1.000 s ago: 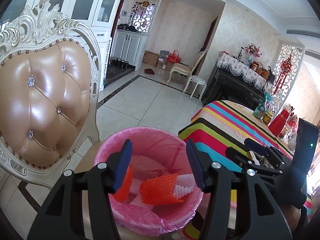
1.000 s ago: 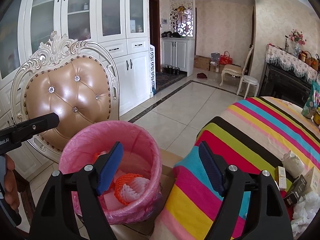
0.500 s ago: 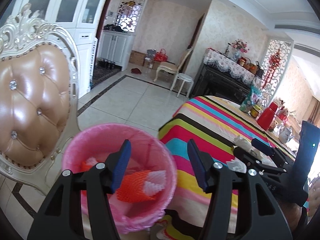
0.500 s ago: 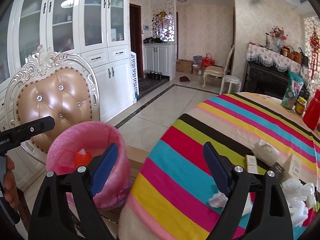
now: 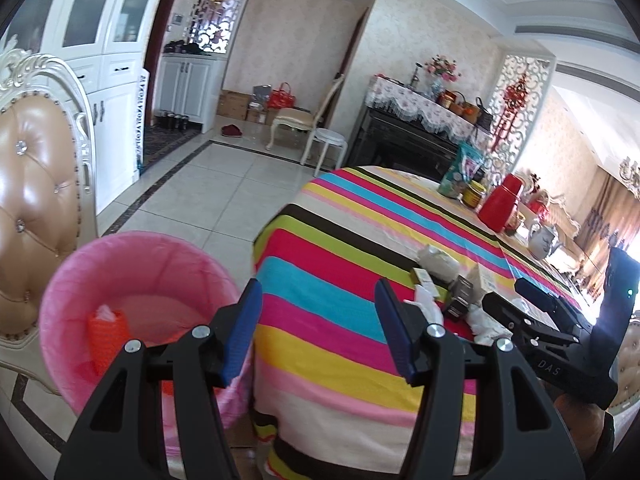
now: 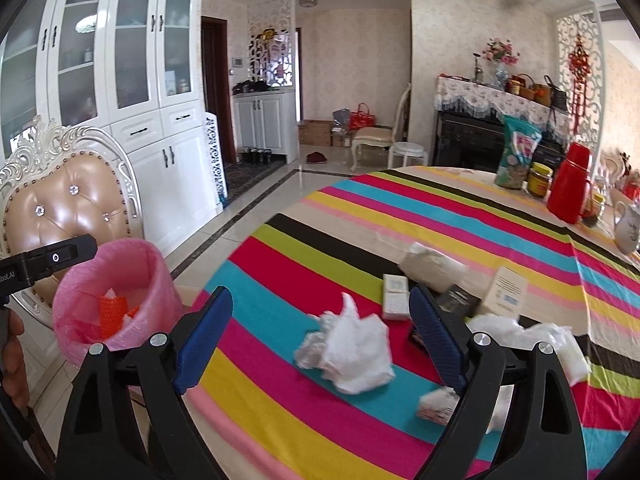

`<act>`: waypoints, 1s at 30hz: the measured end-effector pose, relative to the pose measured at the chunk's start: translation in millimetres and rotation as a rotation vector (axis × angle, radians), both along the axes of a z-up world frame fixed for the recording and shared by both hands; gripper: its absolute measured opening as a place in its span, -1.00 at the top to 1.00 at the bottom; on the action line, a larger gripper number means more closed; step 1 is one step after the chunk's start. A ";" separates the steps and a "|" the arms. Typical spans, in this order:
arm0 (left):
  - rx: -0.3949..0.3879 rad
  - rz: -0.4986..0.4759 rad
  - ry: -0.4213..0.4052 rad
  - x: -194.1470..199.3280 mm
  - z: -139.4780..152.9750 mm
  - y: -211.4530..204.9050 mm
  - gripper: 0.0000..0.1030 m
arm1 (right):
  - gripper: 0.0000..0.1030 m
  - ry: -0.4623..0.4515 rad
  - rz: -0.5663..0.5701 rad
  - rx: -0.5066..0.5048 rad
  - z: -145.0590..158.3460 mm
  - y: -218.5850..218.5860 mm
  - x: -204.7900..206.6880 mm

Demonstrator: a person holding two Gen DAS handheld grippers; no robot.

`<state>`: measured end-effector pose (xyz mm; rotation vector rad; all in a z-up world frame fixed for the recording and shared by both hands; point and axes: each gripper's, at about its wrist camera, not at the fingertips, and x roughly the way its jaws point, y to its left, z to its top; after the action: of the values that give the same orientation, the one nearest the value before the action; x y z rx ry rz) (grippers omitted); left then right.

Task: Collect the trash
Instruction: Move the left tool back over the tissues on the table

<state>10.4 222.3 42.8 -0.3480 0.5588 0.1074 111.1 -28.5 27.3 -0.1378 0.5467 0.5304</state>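
Both claws swung from pink-lined bin [image 6: 116, 300] toward striped table, right claw [image 6: 320, 340] opening wide over crumpled white tissue [image 6: 348, 352], left claw [image 5: 318, 328] half-open, empty

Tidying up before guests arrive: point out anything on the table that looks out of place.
Crumpled white tissues lie loose on the striped tablecloth, with small boxes scattered askew beside them. The pink-lined bin already holds orange foam netting.

Beside the worktop [image 6: 280, 360] stands one pink bin [image 6: 80, 320]. On the worktop: one crumpled white tissue [image 6: 352, 352], three small cartons [image 6: 394, 296] behind it, one red flask [image 6: 568, 184], one jar [image 6: 539, 180].
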 end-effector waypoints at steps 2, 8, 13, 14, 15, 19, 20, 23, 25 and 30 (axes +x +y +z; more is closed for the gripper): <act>0.000 -0.012 0.006 4.9 -2.1 -7.9 -0.10 | -0.64 0.004 -0.022 -0.001 -2.3 -14.7 2.5; 0.002 -0.059 0.020 21.9 -7.0 -37.6 -0.10 | -0.64 0.010 -0.091 0.000 -6.2 -56.4 8.3; 0.003 -0.098 0.029 36.6 -10.8 -63.2 -0.10 | -0.64 0.019 -0.142 -0.008 -12.7 -87.6 12.2; 0.003 -0.104 0.031 39.7 -11.6 -67.5 -0.09 | -0.64 0.022 -0.155 -0.007 -14.7 -95.0 13.2; 0.003 -0.113 0.033 43.3 -13.0 -73.2 -0.10 | -0.64 0.024 -0.165 -0.007 -16.4 -101.5 13.9; 0.003 -0.140 0.043 56.9 -18.1 -92.6 -0.09 | -0.64 0.039 -0.203 -0.010 -24.7 -124.4 18.4; 0.005 -0.147 0.046 60.1 -19.4 -96.8 -0.09 | -0.64 0.040 -0.209 -0.012 -26.4 -128.9 18.2; 0.008 -0.169 0.054 68.6 -24.3 -109.1 -0.07 | -0.64 0.044 -0.237 -0.012 -31.9 -143.9 19.6; 0.011 -0.184 0.061 74.5 -27.2 -118.5 -0.07 | -0.64 0.047 -0.251 -0.016 -35.4 -151.1 20.6; 0.016 -0.211 0.073 88.4 -33.0 -133.9 -0.07 | -0.65 0.063 -0.282 -0.031 -47.9 -164.2 26.1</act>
<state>98.7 88.4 9.8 -0.2686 0.6635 -0.0795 137.3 -192.7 -20.6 -0.0715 0.6245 0.2523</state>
